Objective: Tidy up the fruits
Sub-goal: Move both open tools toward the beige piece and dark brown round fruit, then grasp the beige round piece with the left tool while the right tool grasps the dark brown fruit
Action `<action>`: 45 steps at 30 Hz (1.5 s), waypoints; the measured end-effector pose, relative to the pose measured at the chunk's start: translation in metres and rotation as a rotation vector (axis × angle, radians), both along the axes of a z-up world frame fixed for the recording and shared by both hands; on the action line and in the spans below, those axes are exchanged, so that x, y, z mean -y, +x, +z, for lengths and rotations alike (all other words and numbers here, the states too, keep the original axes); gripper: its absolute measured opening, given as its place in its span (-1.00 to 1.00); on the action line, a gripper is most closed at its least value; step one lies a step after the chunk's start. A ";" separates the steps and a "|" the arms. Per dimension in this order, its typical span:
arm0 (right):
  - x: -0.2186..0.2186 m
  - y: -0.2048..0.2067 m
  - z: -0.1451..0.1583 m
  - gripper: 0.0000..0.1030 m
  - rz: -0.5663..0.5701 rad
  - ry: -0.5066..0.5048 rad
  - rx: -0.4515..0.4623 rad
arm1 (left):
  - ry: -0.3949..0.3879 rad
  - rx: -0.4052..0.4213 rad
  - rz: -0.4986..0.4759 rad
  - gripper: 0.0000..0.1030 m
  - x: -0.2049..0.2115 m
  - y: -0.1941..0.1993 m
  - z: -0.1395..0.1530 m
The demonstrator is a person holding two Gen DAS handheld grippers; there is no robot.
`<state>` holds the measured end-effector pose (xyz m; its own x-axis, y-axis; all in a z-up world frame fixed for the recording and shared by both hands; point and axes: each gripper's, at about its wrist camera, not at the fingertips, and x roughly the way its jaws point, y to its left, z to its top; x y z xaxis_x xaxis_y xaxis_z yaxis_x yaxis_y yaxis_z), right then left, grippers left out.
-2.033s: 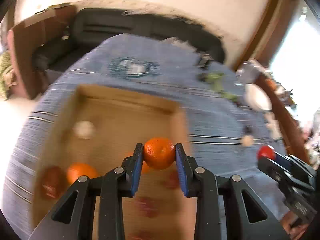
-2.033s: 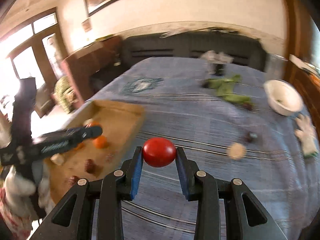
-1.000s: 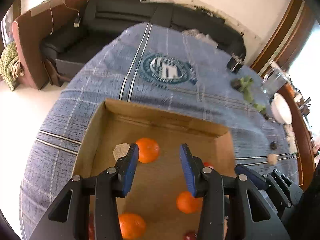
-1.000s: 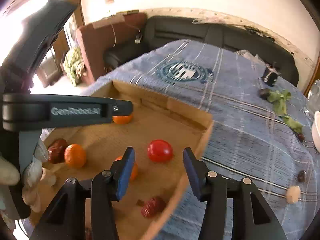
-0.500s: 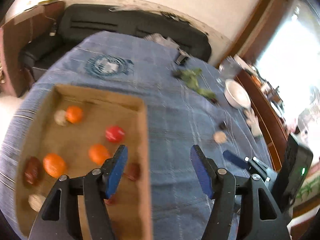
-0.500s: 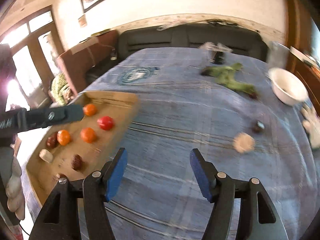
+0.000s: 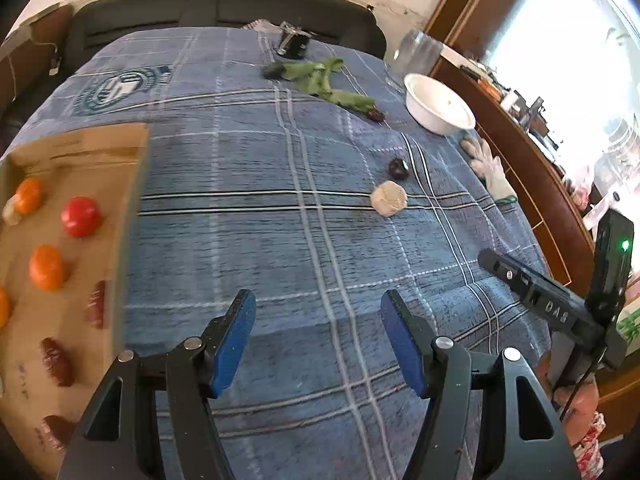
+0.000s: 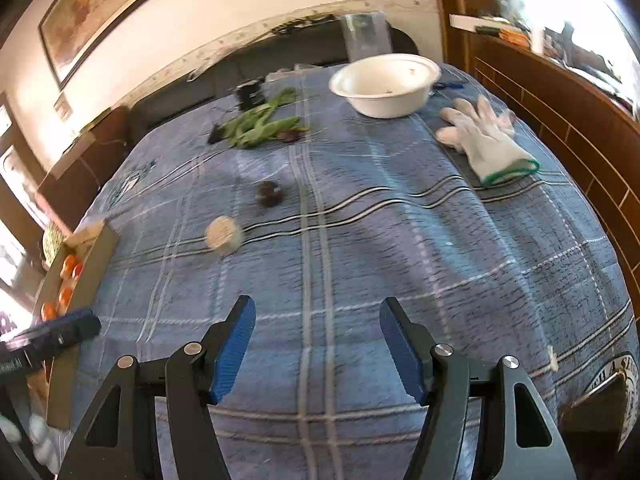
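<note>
Your left gripper [image 7: 318, 336] and right gripper [image 8: 317, 338] both hang with jaws apart and empty over the blue cloth [image 7: 256, 232]. The oranges [image 7: 47, 267] and red fruit [image 7: 81, 216] lie in the cardboard tray [image 7: 120, 208]; a pale round piece [image 8: 223, 234] and a dark one [image 8: 269, 193] sit loose on the cloth.

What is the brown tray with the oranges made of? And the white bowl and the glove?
The tray looks like plain cardboard: dull brown, thin folded walls. The white bowl seems smooth and slightly shiny, perhaps plastic or ceramic; the look leaves that open. The glove looks like soft knitted fabric, white with a green cuff edge.
</note>
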<state>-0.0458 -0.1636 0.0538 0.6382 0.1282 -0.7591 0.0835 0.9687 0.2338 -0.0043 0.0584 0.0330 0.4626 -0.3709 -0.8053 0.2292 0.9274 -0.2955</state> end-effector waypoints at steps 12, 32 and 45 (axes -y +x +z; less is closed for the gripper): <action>-0.027 0.107 0.003 0.10 0.081 -0.023 0.010 | -0.004 0.067 -0.026 -0.05 0.035 0.032 -0.010; -0.048 0.127 -0.014 -0.47 0.090 -0.124 -0.023 | -0.005 0.075 -0.001 -0.05 0.029 0.038 -0.018; 0.018 0.065 -0.002 -0.48 -0.066 0.054 0.063 | 0.092 0.109 -0.080 -0.02 0.089 0.072 -0.027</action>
<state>0.0191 -0.1820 0.0515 0.6927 0.1239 -0.7105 0.1298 0.9476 0.2918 0.0682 -0.0302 0.0056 0.5210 -0.3369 -0.7842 0.3292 0.9270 -0.1796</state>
